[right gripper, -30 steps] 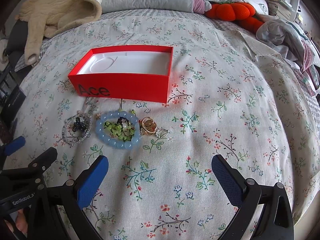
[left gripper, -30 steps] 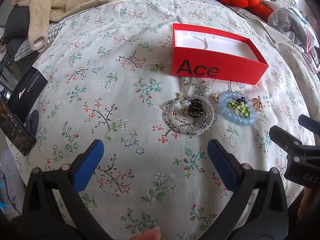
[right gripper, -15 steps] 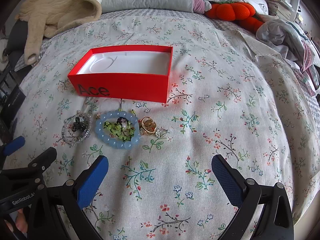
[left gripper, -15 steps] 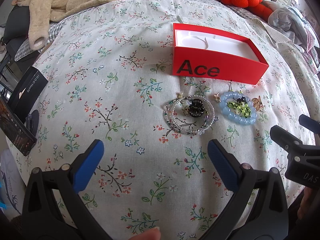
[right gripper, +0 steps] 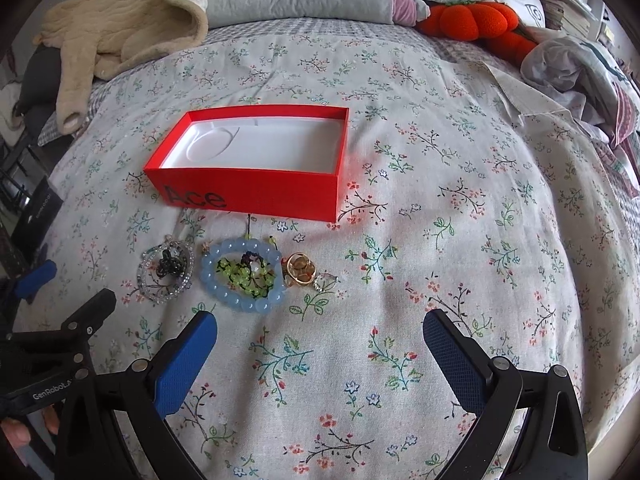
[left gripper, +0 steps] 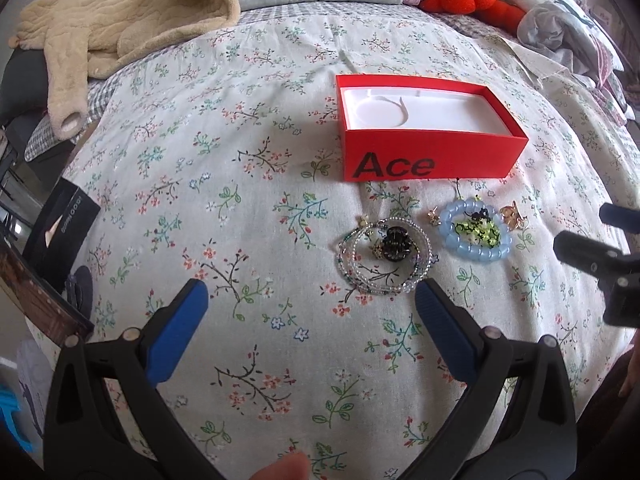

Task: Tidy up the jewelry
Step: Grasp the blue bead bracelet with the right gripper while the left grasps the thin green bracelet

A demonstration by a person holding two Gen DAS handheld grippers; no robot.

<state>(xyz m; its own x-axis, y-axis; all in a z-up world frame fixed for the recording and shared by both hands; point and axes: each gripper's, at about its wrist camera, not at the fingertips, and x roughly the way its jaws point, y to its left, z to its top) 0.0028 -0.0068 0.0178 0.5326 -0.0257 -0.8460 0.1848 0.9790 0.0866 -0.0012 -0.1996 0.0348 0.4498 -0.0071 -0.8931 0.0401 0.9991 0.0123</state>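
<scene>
A bed (right gripper: 460,152) with a flowered cover fills the room in front of me, pillows and a cream fleece garment (right gripper: 116,36) heaped at its far edge, an orange plush toy (right gripper: 472,20) toward the far right corner. Near the middle of the bed sits an open red box (right gripper: 256,196) marked "Ace", its white tray holding nothing. Just on the near side of the box lies the jewelry in a row: a blue bead bracelet (right gripper: 224,292) with green beads inside its ring, a coil of clear beaded strands (left gripper: 356,264) around a dark clip toward the left edge, and gold rings (right gripper: 300,272) touching the blue bracelet's right side. The left hand-held gripper (left gripper: 312,300) hovers at the near edge, spread wide, holding nothing. The right hand-held gripper (right gripper: 320,332) hangs beside it, equally wide and bare.
</scene>
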